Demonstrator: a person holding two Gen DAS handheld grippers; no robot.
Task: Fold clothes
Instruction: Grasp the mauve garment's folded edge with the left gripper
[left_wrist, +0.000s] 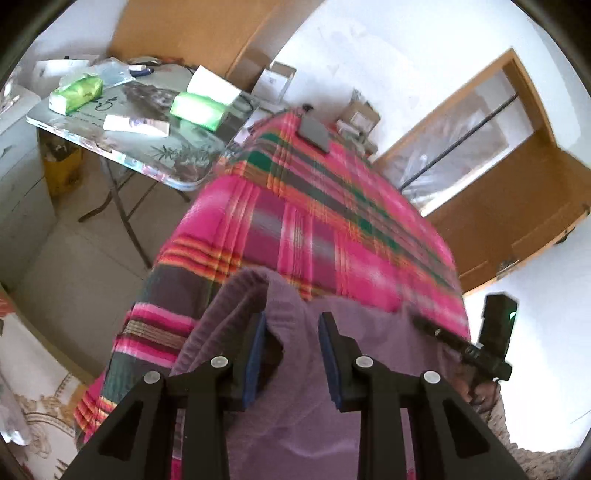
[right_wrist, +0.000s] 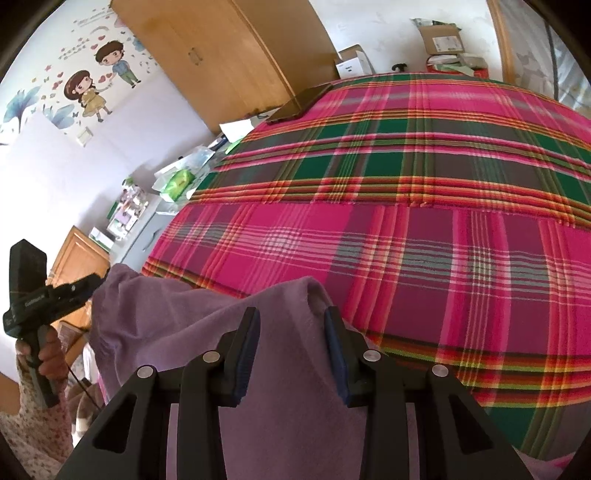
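Bedroom with white walls, wooden wardrobe and a folding worktop cluttered with green packets beside the bed. Plaid bedspread in pink and green spread flat, a dark flat object lying near its far edge. Purple garment bunched at the near edge of the bed, stretched between both tools and draping down below them.

Left tongs part-spread with a thick fold of the purple cloth between the blue pads; seemingly clamped on it, though pad contact hard to confirm. Right tongs likewise part-spread, a raised ridge of the same cloth between the pads, apparently gripped. Across the garment, a hand in a floral sleeve around the left handle.

Judged step: lifting and spreading the garment ahead of a fold. To do it well: keep both grips firm on the edge, draw the two tools apart until the cloth runs taut, carry it forward over the plaid, lower it flat without twisting, smooth out bunching before any crease
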